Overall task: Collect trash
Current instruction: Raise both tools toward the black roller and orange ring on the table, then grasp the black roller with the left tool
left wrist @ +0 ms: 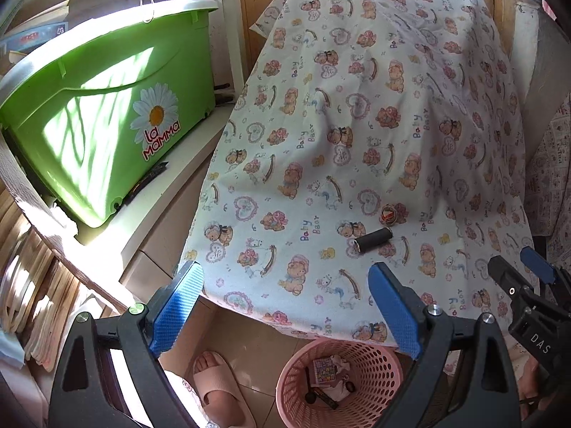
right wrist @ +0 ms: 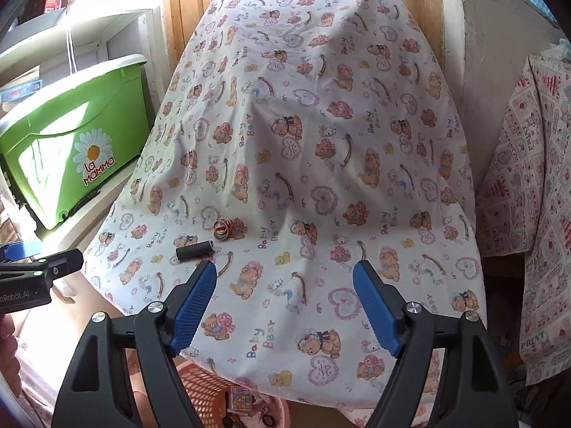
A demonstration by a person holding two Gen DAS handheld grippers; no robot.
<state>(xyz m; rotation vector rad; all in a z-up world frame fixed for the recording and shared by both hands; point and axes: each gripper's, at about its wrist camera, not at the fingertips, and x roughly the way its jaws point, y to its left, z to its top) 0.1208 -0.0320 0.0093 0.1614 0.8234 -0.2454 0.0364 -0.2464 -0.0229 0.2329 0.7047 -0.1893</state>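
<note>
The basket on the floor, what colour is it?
Pink, with a perforated mesh wall; the basket shows best in the left wrist view.

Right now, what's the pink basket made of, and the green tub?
The pink basket looks like moulded plastic: its walls are a stiff grid of small holes. The green tub also looks plastic, smooth and slightly glossy, with sunlight glowing on its side and a daisy sticker.
</note>
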